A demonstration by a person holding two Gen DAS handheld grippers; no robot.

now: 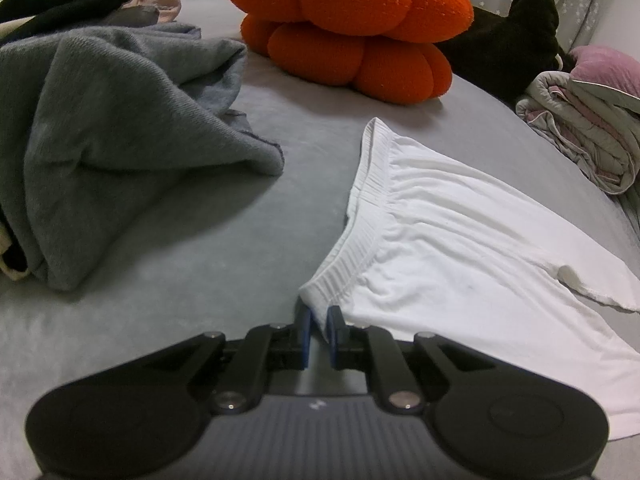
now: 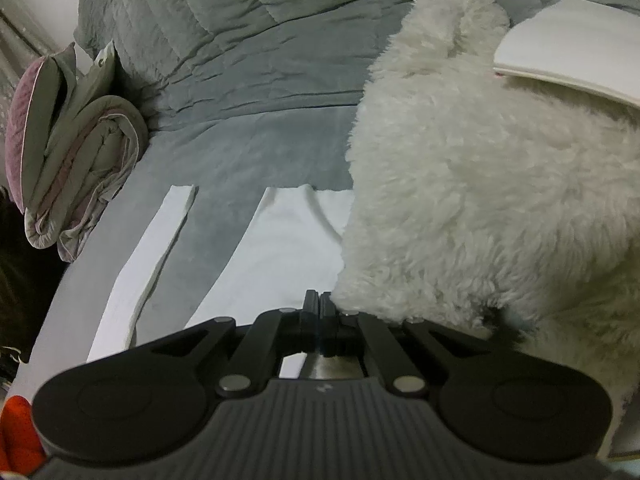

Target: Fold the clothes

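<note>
Left gripper (image 1: 319, 322): blue pads pinching near corner of elastic waistband of white cotton pants (image 1: 460, 236), laid flat on grey bed sheet (image 1: 180, 248). Right gripper (image 2: 320, 304): jaws pressed together over the pants, grip on cloth not discernible; fluffy white plush toy (image 2: 480, 184) touching its right side. Crumpled grey sweatshirt (image 1: 112, 128) and orange knotted cushion (image 1: 348, 28) lying beyond on the bed.

Around me lies a grey bed surface (image 1: 192, 248) under dim, cool light — an orange knotted cushion (image 1: 344, 28) at its far side, a rumpled grey quilt (image 2: 240, 40) and a rolled pink-grey blanket (image 2: 76, 152) beyond.
</note>
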